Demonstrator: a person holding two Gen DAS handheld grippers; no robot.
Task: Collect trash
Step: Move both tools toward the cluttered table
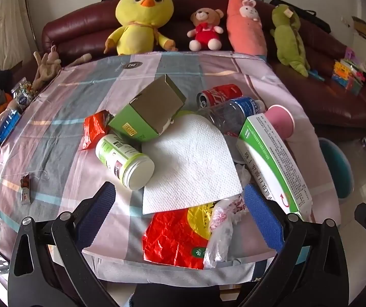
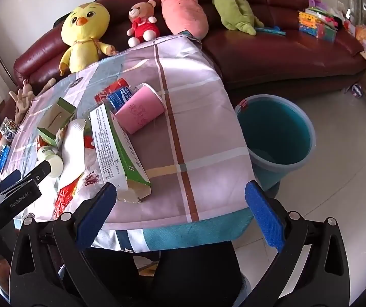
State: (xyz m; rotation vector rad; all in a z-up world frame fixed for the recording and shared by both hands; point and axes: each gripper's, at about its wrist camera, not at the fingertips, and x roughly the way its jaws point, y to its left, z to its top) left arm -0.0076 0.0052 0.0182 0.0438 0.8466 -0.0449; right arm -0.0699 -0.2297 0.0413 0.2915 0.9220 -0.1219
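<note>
A: Surface?

B: Counter (image 2: 195, 117) w/ a plaid cloth, pink, grey & teal. Taking the white paper towel (image 1: 190, 163) as the landmark: trash is piled around it. Open green carton (image 1: 149, 110) just behind it, white supplement bottle (image 1: 124, 160) on its side touching its left edge, red foil wrapper (image 1: 94, 130) further left. Red & yellow snack bag (image 1: 176, 238) and crumpled clear plastic (image 1: 221, 227) on its near side. Long green & white box (image 1: 272, 163) along its right edge, pink paper cup (image 1: 281, 121) lying on its side beyond that box. Clear water bottle w/ blue label (image 1: 234, 112) and red cola can (image 1: 220, 94) behind-right of the towel.

A: Room?

B: Dark red leather sofa (image 2: 272, 58) behind the counter w/ plush toys: yellow chick (image 1: 142, 20), teddy bear in red (image 1: 206, 29), pink carrot-shaped bunny (image 1: 245, 23), green dinosaur (image 1: 289, 35). Teal bucket (image 2: 275, 130) on the tiled floor (image 2: 344, 174), off the counter's right side, well right of the towel.

A: Grippers?

B: Left hand-held gripper (image 1: 179, 215) wide apart, nothing in it, over the near edge of the towel. Right hand-held gripper (image 2: 180, 209) also wide, empty, over bare cloth right of the long box.
</note>
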